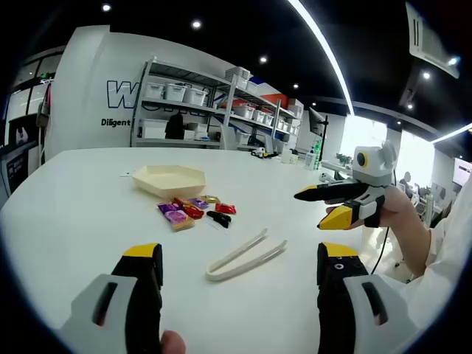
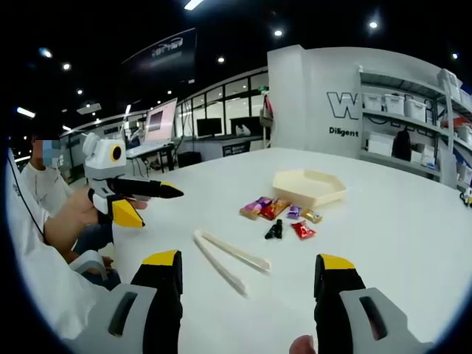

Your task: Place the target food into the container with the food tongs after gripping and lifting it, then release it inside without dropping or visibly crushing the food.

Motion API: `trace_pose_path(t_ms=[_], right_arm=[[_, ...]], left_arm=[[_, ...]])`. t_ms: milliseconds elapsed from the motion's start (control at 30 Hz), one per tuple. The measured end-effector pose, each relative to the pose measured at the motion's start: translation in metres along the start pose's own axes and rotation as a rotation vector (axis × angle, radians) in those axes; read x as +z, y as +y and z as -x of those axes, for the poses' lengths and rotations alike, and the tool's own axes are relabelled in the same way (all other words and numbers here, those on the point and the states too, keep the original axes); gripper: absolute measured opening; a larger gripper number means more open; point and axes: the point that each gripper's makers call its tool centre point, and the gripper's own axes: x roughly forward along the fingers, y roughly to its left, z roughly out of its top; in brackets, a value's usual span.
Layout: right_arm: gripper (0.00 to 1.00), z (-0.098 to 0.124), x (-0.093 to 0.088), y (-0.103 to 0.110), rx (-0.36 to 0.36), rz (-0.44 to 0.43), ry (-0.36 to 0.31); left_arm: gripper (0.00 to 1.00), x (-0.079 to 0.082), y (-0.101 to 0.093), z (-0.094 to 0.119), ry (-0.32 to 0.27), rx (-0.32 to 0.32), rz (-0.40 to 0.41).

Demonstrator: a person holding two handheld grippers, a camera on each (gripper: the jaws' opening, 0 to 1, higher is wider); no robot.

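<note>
Left gripper view: tongs (image 1: 245, 256) lie on the desk (image 1: 74, 214), nearest the camera. Beyond them, wrapped sweets (image 1: 193, 209) in a loose cluster. Container (image 1: 169, 179) just behind the sweets. Shelving (image 1: 214, 110) stands behind the desk.

Each claw (image 1: 233, 271) (image 2: 248, 277) — grey body, black jaws, yellow tips — white sleeve (image 1: 450, 251) behind.

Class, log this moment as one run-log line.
left tool: open, empty | right tool: open, empty | tongs: on table, untouched | candies: beside tray | tray: empty
</note>
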Motion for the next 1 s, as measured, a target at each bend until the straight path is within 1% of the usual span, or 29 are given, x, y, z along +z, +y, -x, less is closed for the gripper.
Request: trace_pose_path(t_ms=[1000], right_arm=[[0.69,-0.0014,-0.0015,-0.0009,0.001,0.003,0.003]], left_arm=[[0.84,-0.0021,0.0012,0.0017,0.003,0.003,-0.001]])
